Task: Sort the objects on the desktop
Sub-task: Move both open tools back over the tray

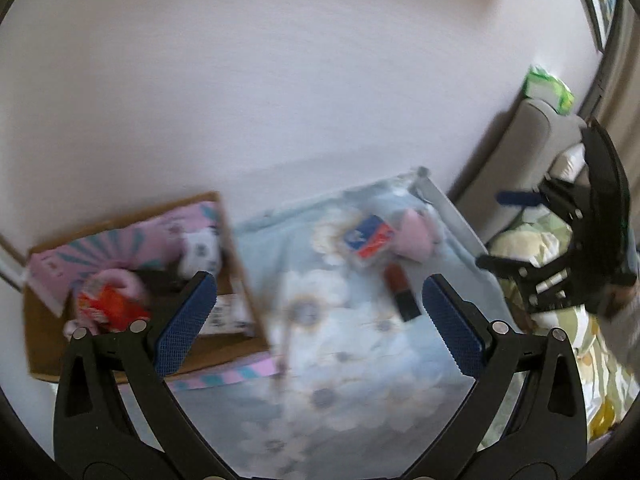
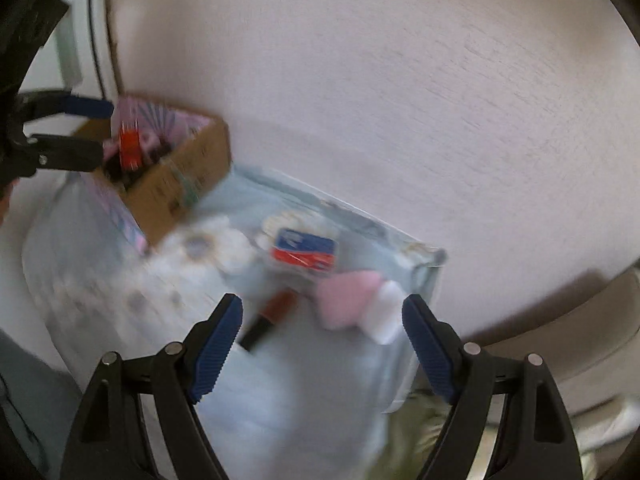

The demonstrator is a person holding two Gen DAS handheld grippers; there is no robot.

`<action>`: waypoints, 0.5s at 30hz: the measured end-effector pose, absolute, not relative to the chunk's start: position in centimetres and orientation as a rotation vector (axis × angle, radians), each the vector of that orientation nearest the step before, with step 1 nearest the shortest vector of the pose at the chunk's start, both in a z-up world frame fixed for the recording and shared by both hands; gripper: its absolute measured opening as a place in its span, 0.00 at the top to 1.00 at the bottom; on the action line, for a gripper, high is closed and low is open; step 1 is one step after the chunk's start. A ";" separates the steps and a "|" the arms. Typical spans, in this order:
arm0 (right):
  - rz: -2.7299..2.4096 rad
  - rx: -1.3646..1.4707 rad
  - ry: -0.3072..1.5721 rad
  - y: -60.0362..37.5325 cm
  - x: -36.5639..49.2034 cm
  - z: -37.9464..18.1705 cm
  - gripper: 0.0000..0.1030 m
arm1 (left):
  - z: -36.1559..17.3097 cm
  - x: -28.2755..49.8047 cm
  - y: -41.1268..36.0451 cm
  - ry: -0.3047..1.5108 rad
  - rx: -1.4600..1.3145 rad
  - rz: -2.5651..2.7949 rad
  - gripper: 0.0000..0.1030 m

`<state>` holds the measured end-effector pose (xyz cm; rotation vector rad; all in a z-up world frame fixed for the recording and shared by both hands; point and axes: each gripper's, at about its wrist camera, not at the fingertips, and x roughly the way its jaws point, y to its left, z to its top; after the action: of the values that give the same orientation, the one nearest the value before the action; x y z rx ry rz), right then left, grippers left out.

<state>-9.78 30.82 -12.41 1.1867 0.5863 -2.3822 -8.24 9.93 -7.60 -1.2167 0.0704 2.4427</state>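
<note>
Left wrist view first, and it's pretty motion-blurred. The worktop (image 1: 304, 364) wears a pale blue flower-print cover, and its far edge runs right up against a plain white wall (image 1: 280, 80). I'll use the cardboard box (image 1: 240, 320) as my landmark: it sits on the worktop's left end, open-topped, stuffed with pink-patterned packaging and a red packet (image 1: 110, 306). Right of the box there's a stretch of bare cover, then the loose bits: a blue-and-red card pack (image 1: 370, 240), a pink soft thing (image 1: 418, 236) touching its right side, and a lipstick (image 1: 402, 292) lying just nearer than both. Past them, furthest from the box, the worktop's right edge drops off toward a grey chair or sofa back. The left gripper (image 1: 318, 320) hangs above the cover, angled downward, fingers spread wide with nothing in them. The right gripper (image 1: 508, 232) shows off the right edge, well away from the box.

Right wrist view, same blur. The box (image 2: 184, 188) is at upper left here, with the left gripper (image 2: 96, 132) poking in beside its open top. The card pack (image 2: 304, 254), pink thing (image 2: 348, 300) and lipstick (image 2: 270, 318) sit right of the box near the worktop's corner (image 2: 434, 264). The right gripper (image 2: 322, 344) is tilted down over them, fingers spread apart and empty, lipstick just inside the left finger (image 2: 218, 344).
</note>
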 end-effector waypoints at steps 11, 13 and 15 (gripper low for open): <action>-2.086 1.153 0.825 34.8 -14.4 -17.9 0.23 | -16.0 -8.2 19.1 -0.004 -1.384 2.419 0.01; -2.025 1.165 0.842 35.1 -15.6 -18.9 0.23 | -17.5 -8.5 20.0 -0.023 -1.404 2.429 0.01; -1.970 1.178 0.871 35.1 -16.9 -19.9 0.23 | -18.9 -8.8 20.9 -0.021 -1.438 2.435 0.02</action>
<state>-16.85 35.11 -19.88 1.1777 0.8706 -1.9701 -8.84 20.93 -18.91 -1.4377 -0.0210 2.4351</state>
